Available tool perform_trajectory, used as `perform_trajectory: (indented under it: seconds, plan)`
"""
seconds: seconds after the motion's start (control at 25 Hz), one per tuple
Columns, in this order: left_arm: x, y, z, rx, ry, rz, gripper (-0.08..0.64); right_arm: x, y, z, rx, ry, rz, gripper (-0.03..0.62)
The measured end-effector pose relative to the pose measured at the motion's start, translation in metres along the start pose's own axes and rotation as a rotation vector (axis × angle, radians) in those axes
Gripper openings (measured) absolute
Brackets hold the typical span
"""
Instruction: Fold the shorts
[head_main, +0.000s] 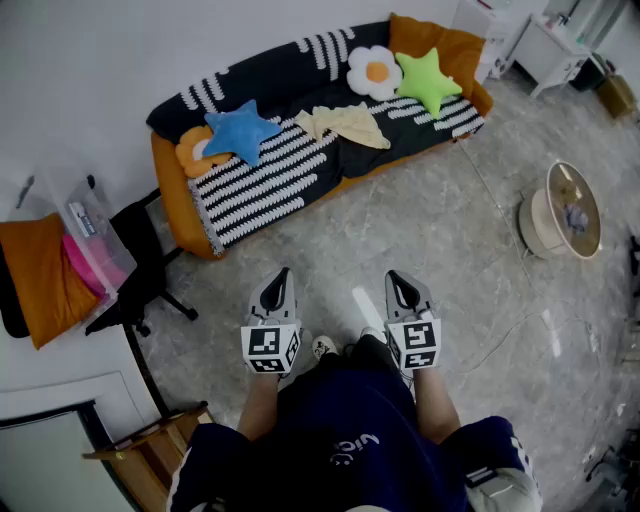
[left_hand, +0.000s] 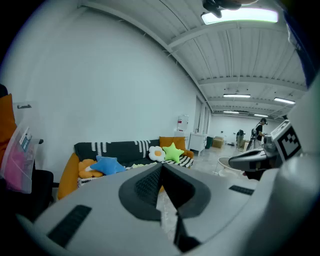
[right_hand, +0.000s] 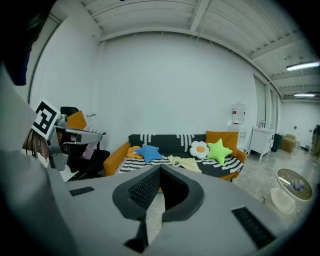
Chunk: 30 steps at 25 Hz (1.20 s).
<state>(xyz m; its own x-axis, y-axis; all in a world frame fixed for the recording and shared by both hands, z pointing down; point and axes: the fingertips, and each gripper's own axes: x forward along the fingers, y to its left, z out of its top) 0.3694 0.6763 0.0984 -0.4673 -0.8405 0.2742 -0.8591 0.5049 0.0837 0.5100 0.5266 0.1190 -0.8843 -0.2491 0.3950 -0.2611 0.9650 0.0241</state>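
Grey stone floor (head_main: 430, 230) is spreading out under us, and a white wall (head_main: 100, 50) is rising behind the sofa (head_main: 175, 215). We are looking down at this long sofa, which has orange sides and a black and white stripy cover. The pale yellow shorts (head_main: 348, 123) are lying on the seat of the sofa, near the middle and a bit crumpled. They are sitting between the blue star pillow (head_main: 240, 130) and the green star pillow (head_main: 427, 80). A white flower pillow (head_main: 374, 71) with an orange middle is leaning on the back of the sofa, just beside the green star. An orange pillow (head_main: 193, 152) is peeking out from behind the blue star.

We are holding the left gripper (head_main: 282, 272) and the right gripper (head_main: 391, 276) out in front of us, side by side — well apart from the sofa and the shorts. Both are pointing toward the sofa and tipping down a little. The fingers (left_hand: 147, 186) of the left gripper are pressing together and are empty. The fingers of the right gripper are pressing together too, and they are empty as well.

A black chair (head_main: 140, 270) is standing to the left of the sofa, next to a see-through box (head_main: 90, 255) with something pink inside. A round white thing (head_main: 560, 210) is sitting on the floor to the right — away from the sofa. We are wearing a dark blue top (head_main: 350, 430).
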Motion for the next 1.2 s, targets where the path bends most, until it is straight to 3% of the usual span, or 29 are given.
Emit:
perform_trajectory:
  seconds: [0.2,0.4,0.6,0.64,0.68,0.72,0.8,1.04,1.2]
  plan:
    - [-0.023,-0.015,0.000,-0.049,-0.028,-0.037,0.003,-0.021,0.024,-0.016,-0.036,0.021,0.021,0.009]
    - [-0.036,-0.025,-0.001,-0.050,-0.038,-0.060,0.003,-0.031,0.032,-0.021,-0.060,0.024,0.030,0.009]
    - [-0.043,-0.029,-0.001,-0.037,-0.050,-0.078,0.005,-0.040,0.023,-0.026,-0.023,0.002,-0.027,0.014]
    - [-0.045,-0.031,-0.001,-0.037,-0.052,-0.097,0.024,-0.041,0.023,-0.025,-0.002,-0.004,-0.021,0.055]
    - [-0.046,-0.034,-0.001,-0.039,-0.050,-0.123,0.155,-0.041,0.025,-0.025,0.018,-0.007,-0.006,0.224]
    - [-0.046,-0.036,-0.001,-0.041,-0.046,-0.151,0.278,-0.040,0.026,-0.024,0.033,-0.010,0.007,0.295]
    - [-0.045,-0.040,-0.003,-0.039,-0.033,-0.196,0.355,-0.040,0.028,-0.022,0.034,-0.014,0.012,0.381]
    - [-0.041,-0.046,-0.012,-0.014,0.014,-0.267,0.357,-0.043,0.026,-0.022,0.015,-0.011,-0.029,0.390]
    - [-0.032,-0.039,-0.010,-0.005,0.024,-0.258,0.357,-0.037,0.016,-0.023,0.056,0.003,-0.033,0.365]
